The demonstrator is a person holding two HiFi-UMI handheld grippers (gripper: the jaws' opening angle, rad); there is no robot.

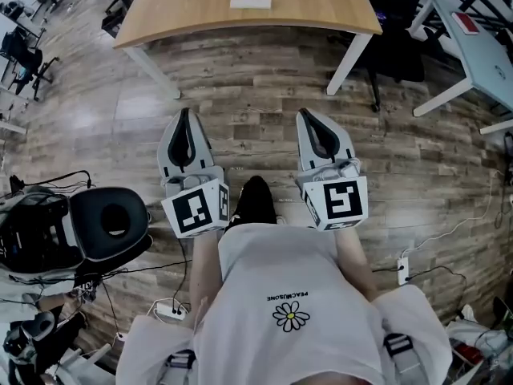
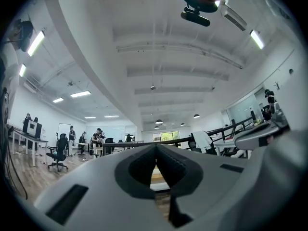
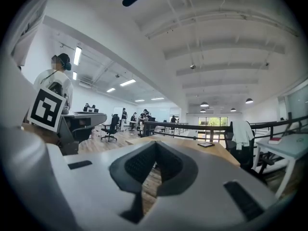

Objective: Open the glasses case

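Note:
A pale flat rectangular case (image 1: 250, 2) lies on the wooden table (image 1: 321, 14) ahead of me, at the top of the head view. Both grippers hang over the plank floor, well short of the table and apart from the case. My left gripper (image 1: 185, 112) points at the table with its jaws shut and nothing between them. My right gripper (image 1: 307, 113) is beside it, also shut and empty. In the left gripper view the dark pads (image 2: 144, 165) meet at the tip. The right gripper view shows the table top (image 3: 192, 146) with a small flat thing (image 3: 206, 144) on it.
The table's white legs (image 1: 349, 61) stand between me and its far side. A black round-seated chair (image 1: 112, 221) and gear sit at my left. Cables and a power strip (image 1: 170, 311) lie on the floor. A white desk (image 1: 481, 50) and a dark office chair (image 1: 397, 54) stand at the right.

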